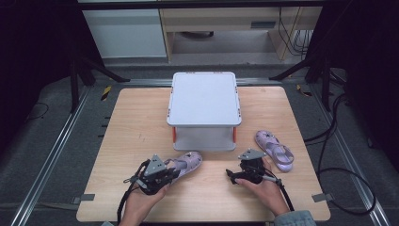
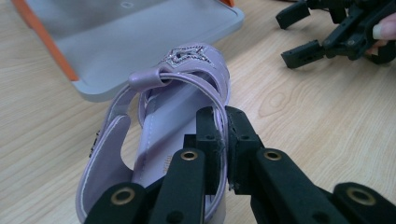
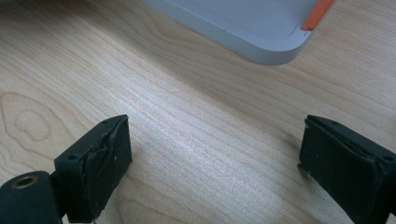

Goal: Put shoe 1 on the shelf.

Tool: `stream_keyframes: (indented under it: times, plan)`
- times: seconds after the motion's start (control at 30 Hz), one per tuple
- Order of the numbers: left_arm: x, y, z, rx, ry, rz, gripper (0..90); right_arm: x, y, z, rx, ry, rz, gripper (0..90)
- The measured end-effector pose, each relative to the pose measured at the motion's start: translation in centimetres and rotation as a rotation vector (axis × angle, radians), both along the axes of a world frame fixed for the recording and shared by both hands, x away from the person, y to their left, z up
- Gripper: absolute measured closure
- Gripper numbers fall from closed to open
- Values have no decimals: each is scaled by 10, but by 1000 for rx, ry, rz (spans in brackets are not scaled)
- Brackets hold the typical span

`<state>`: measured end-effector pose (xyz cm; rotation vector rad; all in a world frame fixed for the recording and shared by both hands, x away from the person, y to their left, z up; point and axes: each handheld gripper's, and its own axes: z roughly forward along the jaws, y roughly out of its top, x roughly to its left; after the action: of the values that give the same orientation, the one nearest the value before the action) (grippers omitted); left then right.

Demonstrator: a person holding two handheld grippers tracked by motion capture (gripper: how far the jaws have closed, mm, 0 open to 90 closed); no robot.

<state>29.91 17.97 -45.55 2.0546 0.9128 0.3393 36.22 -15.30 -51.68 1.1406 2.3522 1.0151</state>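
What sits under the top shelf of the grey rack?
Under the grey rack's top, the lower shelf looks bare along its front strip, between orange posts. The top covers the rest, so anything farther back cannot be seen.

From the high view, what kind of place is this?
Likely a lab recording station: a wooden table ringed by metal rails and loose cables, with a desk behind.

- Your two-tier rack (image 1: 203, 96) is sitting at the middle of the desk (image 1: 131, 122), toward its far edge.
- One sandal (image 1: 186, 162) is lying just before the rack's near left corner.
- The other sandal (image 1: 274, 149) is lying right of the rack, toward the desk's right edge.
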Motion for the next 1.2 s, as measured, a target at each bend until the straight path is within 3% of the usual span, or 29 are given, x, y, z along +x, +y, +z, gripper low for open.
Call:
stream_keyframes:
  times: [0.4,0.53,0.63,0.77,0.83,0.93,1.07,1.2]
  plan:
    - [-7,-34,-16,8,30,-70,806,0,0,0,0,0,1,93]
    - [-10,-39,-20,6,28,-82,700,0,0,0,0,-1,1,93]
    - [-12,-36,-15,-23,32,-86,570,0,0,0,0,-1,3,93]
    - [-17,-25,-3,-55,40,-90,542,0,0,0,1,1,4,94]
    - [-19,-18,5,-79,16,-87,545,0,-1,0,1,1,4,94]
    - [-19,-4,17,-73,-31,-54,548,0,-1,0,0,0,5,93]
    - [-9,11,12,-74,-30,1,545,0,-1,0,0,0,6,94]
    - [-4,13,2,-70,-9,8,492,0,-1,0,0,0,5,94]
